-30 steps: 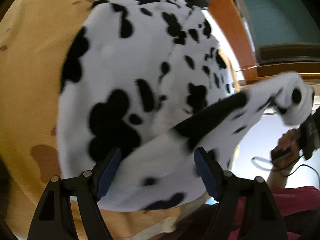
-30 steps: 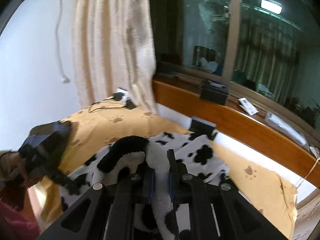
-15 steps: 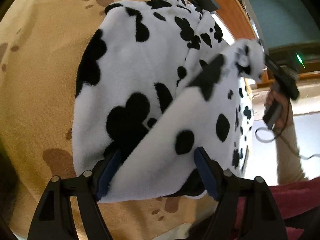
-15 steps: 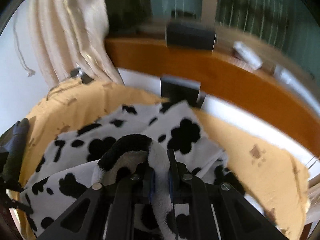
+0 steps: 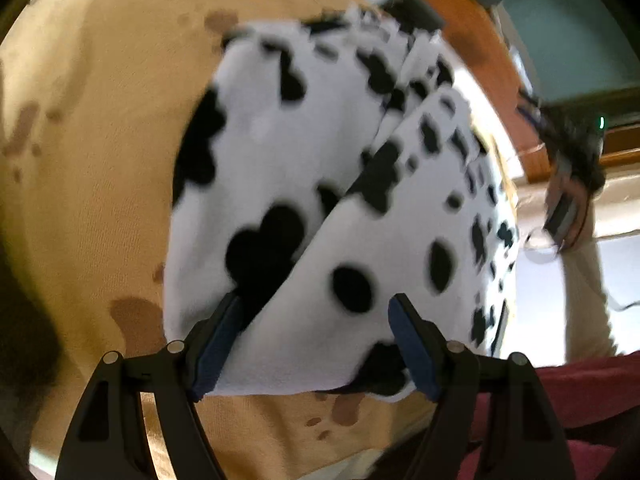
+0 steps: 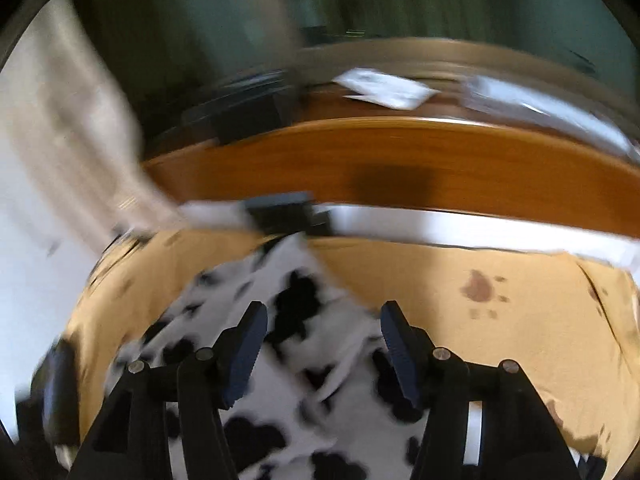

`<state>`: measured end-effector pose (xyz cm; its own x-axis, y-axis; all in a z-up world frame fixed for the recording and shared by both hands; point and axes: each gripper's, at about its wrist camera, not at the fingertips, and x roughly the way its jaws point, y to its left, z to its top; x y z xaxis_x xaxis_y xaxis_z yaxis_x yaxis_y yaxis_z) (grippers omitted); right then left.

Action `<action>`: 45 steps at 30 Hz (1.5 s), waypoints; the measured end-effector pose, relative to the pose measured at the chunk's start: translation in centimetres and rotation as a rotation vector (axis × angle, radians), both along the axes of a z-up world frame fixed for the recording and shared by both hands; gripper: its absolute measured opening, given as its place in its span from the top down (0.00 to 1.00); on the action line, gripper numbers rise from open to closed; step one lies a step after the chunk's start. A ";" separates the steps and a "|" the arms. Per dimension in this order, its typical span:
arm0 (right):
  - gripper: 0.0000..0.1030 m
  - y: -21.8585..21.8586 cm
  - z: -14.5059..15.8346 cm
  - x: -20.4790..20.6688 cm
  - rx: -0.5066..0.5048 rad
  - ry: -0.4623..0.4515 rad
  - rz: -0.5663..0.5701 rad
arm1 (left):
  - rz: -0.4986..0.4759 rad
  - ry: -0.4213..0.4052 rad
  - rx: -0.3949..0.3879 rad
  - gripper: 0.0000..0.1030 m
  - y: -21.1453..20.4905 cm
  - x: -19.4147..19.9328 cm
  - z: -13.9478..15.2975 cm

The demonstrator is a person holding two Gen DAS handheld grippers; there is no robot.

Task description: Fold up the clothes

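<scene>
Right wrist view: the right gripper [image 6: 320, 344] jaws are opening over the spotted garment [image 6: 296, 364], nothing gripped, so the fold is laid; left gripper [image 5: 316, 344] jaws are held wide.

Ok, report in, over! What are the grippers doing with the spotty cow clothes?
Left gripper open over folded garment. Right gripper opening, nothing pinched, garment below. Nothing in the way on the sheet.
</scene>
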<state>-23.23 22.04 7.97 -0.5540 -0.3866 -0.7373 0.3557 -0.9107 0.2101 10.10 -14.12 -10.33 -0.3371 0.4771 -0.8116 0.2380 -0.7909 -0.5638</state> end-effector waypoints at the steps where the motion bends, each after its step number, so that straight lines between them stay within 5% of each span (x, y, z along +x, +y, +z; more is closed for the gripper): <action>1: 0.41 -1.1 -0.6 0.7 0.010 -0.011 0.058 | -0.018 0.039 -0.003 0.24 0.3 -0.4 1.2; 6: 0.41 -6.8 -5.6 2.4 0.082 -0.109 0.243 | -0.159 0.177 0.008 0.23 3.8 -3.5 4.9; 11: 0.41 -8.7 -10.6 1.3 0.197 -0.196 0.229 | -0.291 0.077 -0.006 0.23 8.3 -6.0 -0.5; 17: 0.38 -9.5 -11.2 2.0 0.291 -0.124 0.262 | -0.358 0.110 -0.035 0.23 8.5 -5.6 -3.1; 21: 0.38 -8.8 -9.9 2.4 0.263 -0.152 0.168 | -0.383 0.126 -0.045 0.23 8.4 -5.5 -3.2; 27: 0.38 -5.8 -5.9 11.4 0.185 -0.094 0.036 | -0.349 0.092 -0.036 0.23 7.9 -5.8 -2.3; 36: 0.38 -1.9 -9.4 27.6 0.320 -0.153 0.010 | -0.439 0.137 -0.194 0.23 8.8 -4.1 -2.6; 45: 0.27 3.0 -11.2 34.9 0.215 -0.183 -0.099 | -0.420 0.133 -0.325 0.23 10.6 -4.0 -2.3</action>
<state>11.65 25.05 -3.26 -0.4314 -0.1616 -0.8876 0.2371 -0.9695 0.0613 6.13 -3.52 -12.64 -0.2818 0.3242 -0.9031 -0.1929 -0.9411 -0.2777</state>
